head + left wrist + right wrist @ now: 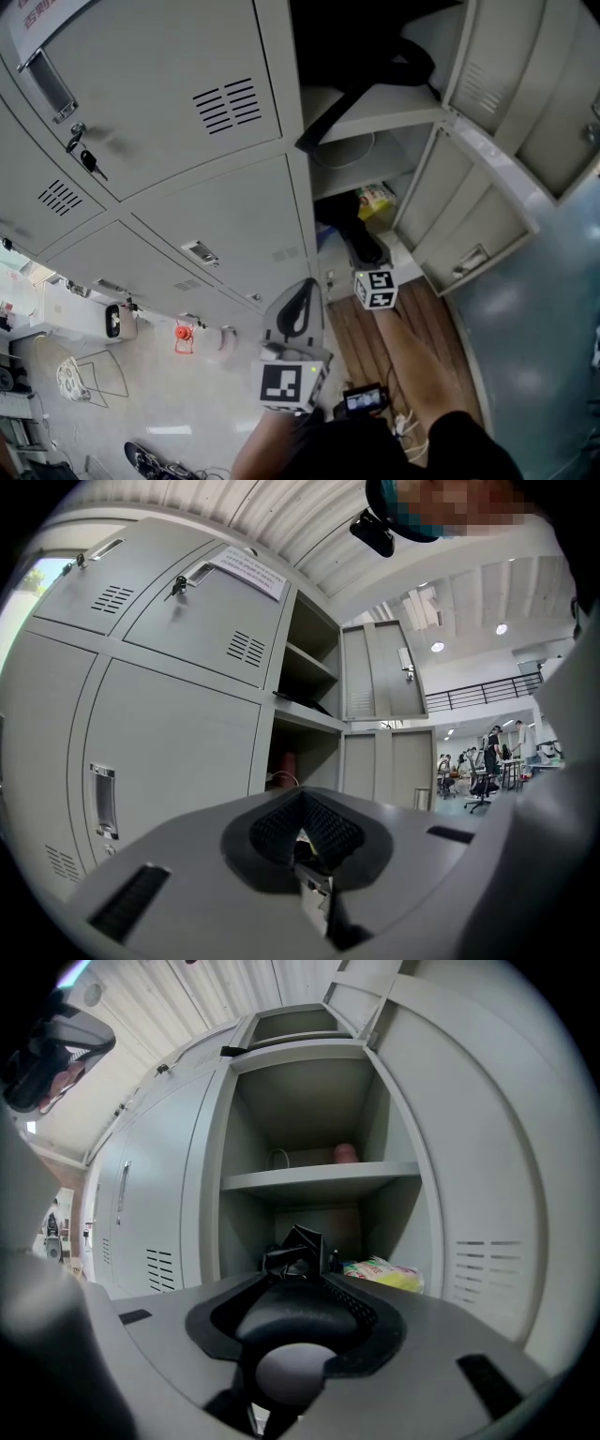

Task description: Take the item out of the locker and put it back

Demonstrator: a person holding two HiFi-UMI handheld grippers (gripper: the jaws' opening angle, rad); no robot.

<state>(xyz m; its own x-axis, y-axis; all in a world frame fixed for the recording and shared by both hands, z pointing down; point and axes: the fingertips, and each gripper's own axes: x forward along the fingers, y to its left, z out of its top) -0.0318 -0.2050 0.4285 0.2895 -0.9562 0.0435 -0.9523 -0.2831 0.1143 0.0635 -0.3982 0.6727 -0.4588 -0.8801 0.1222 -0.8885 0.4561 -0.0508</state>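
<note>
1. Nearest the person, at 6 o'clock in the head view, the left gripper pointed level. Its jaws were pressed together on nothing.
2. Just past it, toward 1 o'clock, the right gripper was clenched on a black, fabric-covered oblong item, perhaps a folded umbrella. It held the item at the mouth of the lower open compartment of the grey steel locker.
3. I judged the item to be mid-transfer at the threshold. Whether it was coming out or going back could not be told. If going back, the next move called for a straight push inward, then letting go. The item would need to stay low under the grey steel shelf.
4. Deeper in, at 3 o'clock of the item, lay a yellow printed plastic packet. Its print was too small to read.
5. Farthest off, at 11 o'clock in the head view, a white label with red characters was cut off. A white paper notice was also illegible.
</note>
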